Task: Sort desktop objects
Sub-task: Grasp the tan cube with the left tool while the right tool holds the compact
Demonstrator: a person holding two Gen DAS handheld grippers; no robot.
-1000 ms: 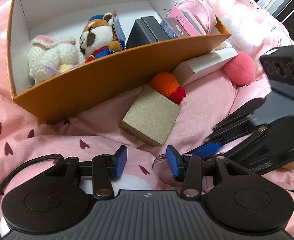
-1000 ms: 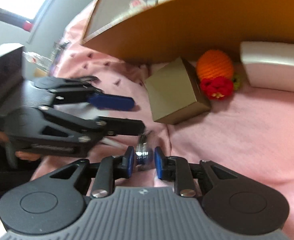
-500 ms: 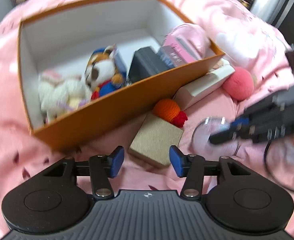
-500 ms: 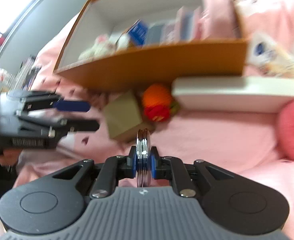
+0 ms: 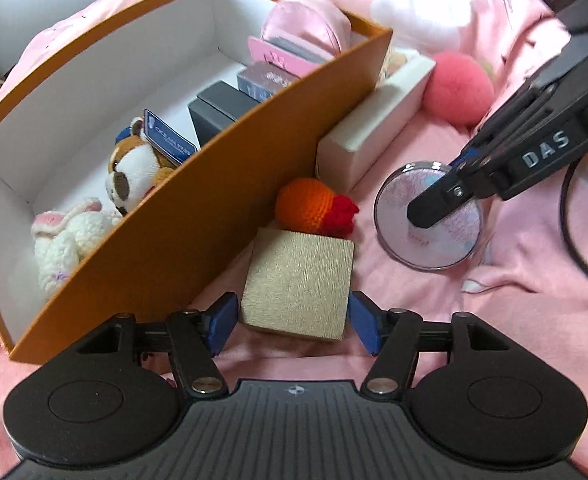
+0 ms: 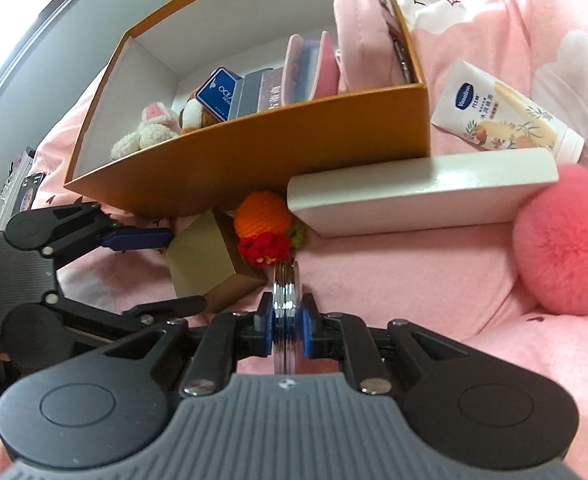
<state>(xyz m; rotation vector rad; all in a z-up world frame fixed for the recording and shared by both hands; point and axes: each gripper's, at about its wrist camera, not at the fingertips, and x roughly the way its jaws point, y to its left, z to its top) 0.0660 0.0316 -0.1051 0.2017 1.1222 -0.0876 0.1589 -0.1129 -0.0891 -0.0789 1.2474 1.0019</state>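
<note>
Left claw (image 5: 292, 326) opening around gold box (image 5: 298, 286).

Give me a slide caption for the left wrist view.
Left gripper opening around gold box beside orange storage box.

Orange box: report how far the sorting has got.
Done: the orange box already holds two plush toys, dark boxes, cards and a pink pouch.
In hand: the right gripper is shut on a round compact mirror; the left gripper is opening around the gold box, pads not touching.
Left: the crocheted orange, white box, pink pompom and lotion tube.
</note>
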